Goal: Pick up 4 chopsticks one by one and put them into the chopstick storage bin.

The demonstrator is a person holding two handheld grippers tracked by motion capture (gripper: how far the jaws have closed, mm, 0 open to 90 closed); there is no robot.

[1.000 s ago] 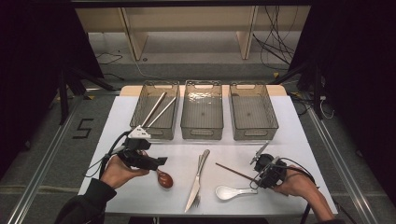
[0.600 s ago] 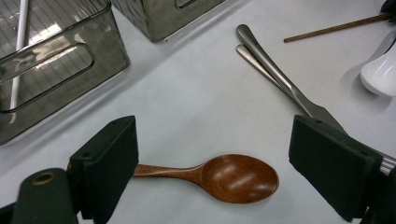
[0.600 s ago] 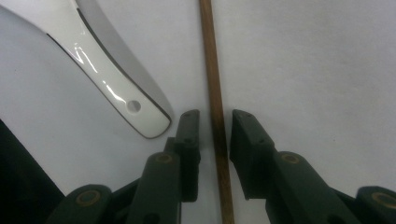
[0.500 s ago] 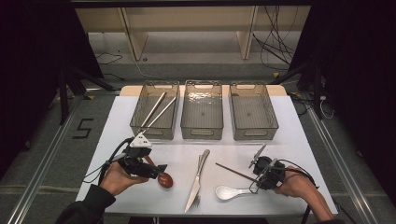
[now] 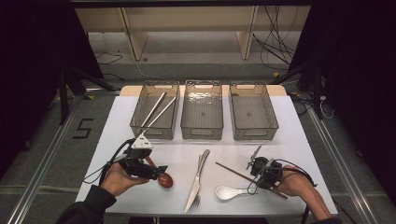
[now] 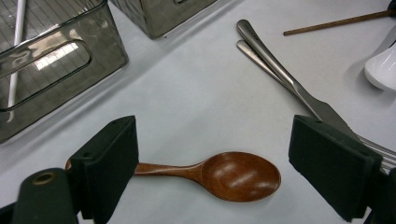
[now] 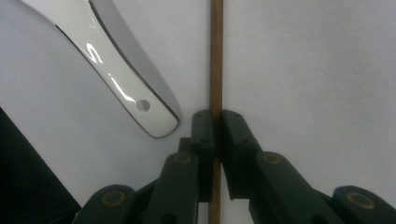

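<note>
Right gripper view: right claw point(image 7: 215, 122) clamps the wooden chopstick point(image 7: 215, 56); left claw point(image 6: 212, 175) gapes wide around the brown spoon point(image 6: 224, 173).

The left gripper point(image 6: 212, 172) has its fingers point(image 6: 109, 163) spread wide over the desk point(image 6: 187, 98), a brown wooden spoon point(image 6: 224, 173) lying between them; a knife point(image 6: 285, 79) runs beyond the right finger.

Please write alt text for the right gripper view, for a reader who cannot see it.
The right gripper's two black fingers are closed on a thin brown wooden chopstick that runs straight up the frame over a white table. The handle end of a white ceramic spoon, with a small hole, lies just left of them.
</note>
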